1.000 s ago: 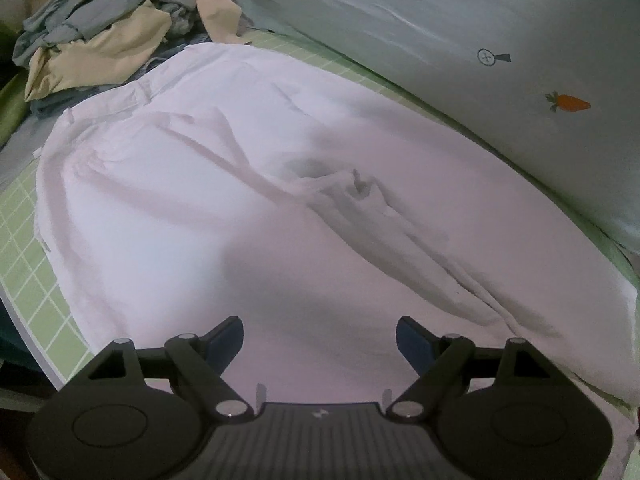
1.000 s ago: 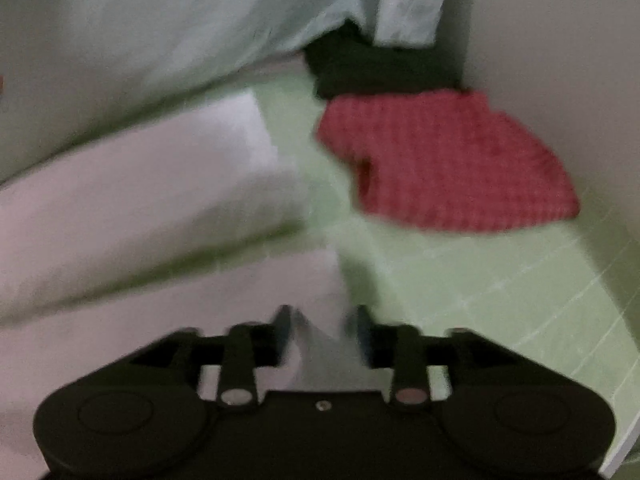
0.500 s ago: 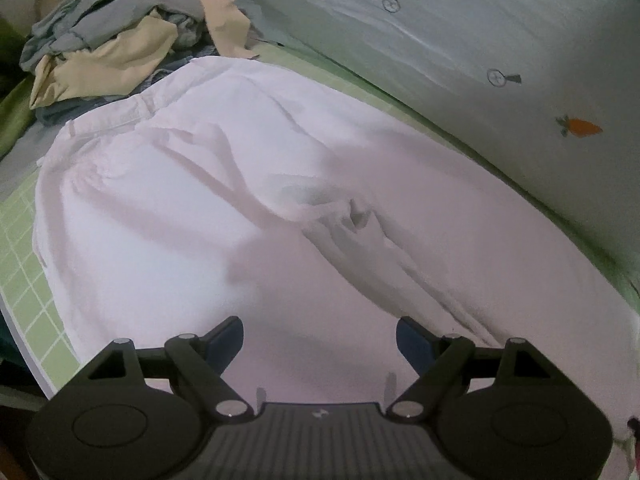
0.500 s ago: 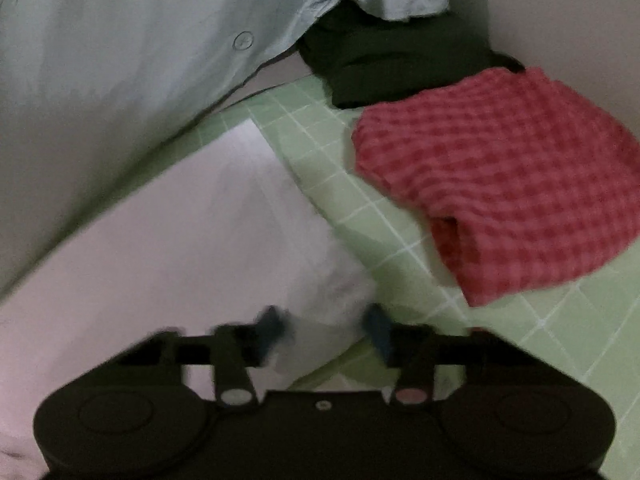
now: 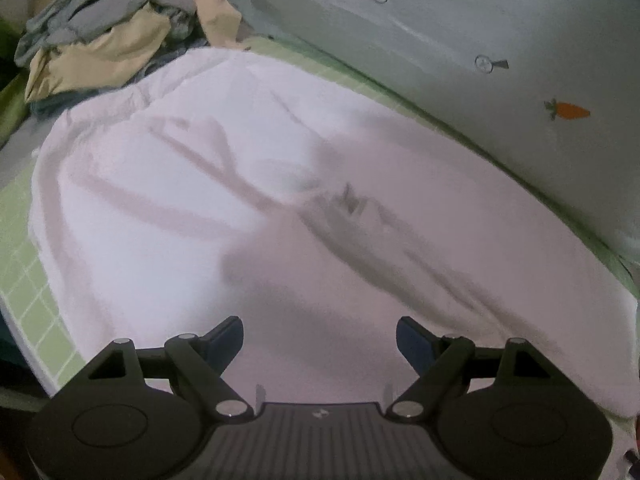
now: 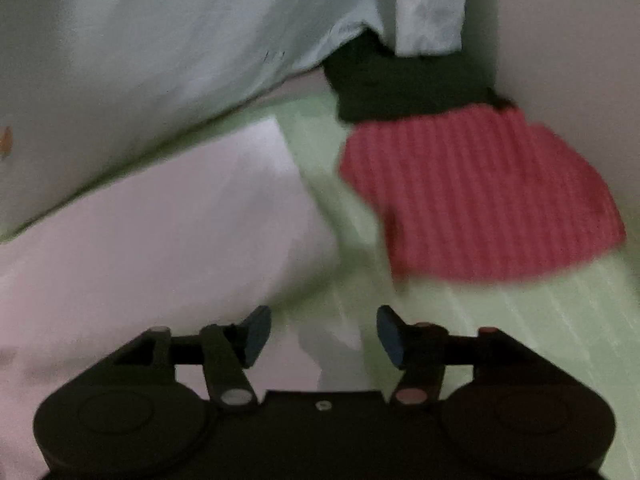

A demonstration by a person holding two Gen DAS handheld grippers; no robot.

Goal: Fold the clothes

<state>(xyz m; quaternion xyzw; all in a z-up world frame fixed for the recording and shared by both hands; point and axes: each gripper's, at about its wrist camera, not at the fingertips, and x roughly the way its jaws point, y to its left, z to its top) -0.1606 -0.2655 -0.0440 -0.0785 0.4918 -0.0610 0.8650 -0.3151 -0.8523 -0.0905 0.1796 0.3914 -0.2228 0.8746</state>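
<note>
Now the right claw (image 6: 320,336) stands apart again: its jaws have just been opening, after pinching the corner of the white garment (image 6: 160,232) half a second back. A bit of white cloth shows low between the 2 pads (image 6: 256,334), neither pressing it; the folded corner lies ahead and left of this claw. Ahead and right sits a red checked cloth (image 6: 472,196), with a dark garment (image 6: 400,84) beyond it, both on the green gridded mat (image 6: 520,320). The view is blurred.

Left claw (image 5: 319,340) is wide with nothing gripped, poised over the white garment (image 5: 200,208), much as 1 second ago. The garment spreads ahead, wrinkled at centre. Far ahead-left lies a heap of grey and tan clothes (image 5: 108,40). No containers seen.
</note>
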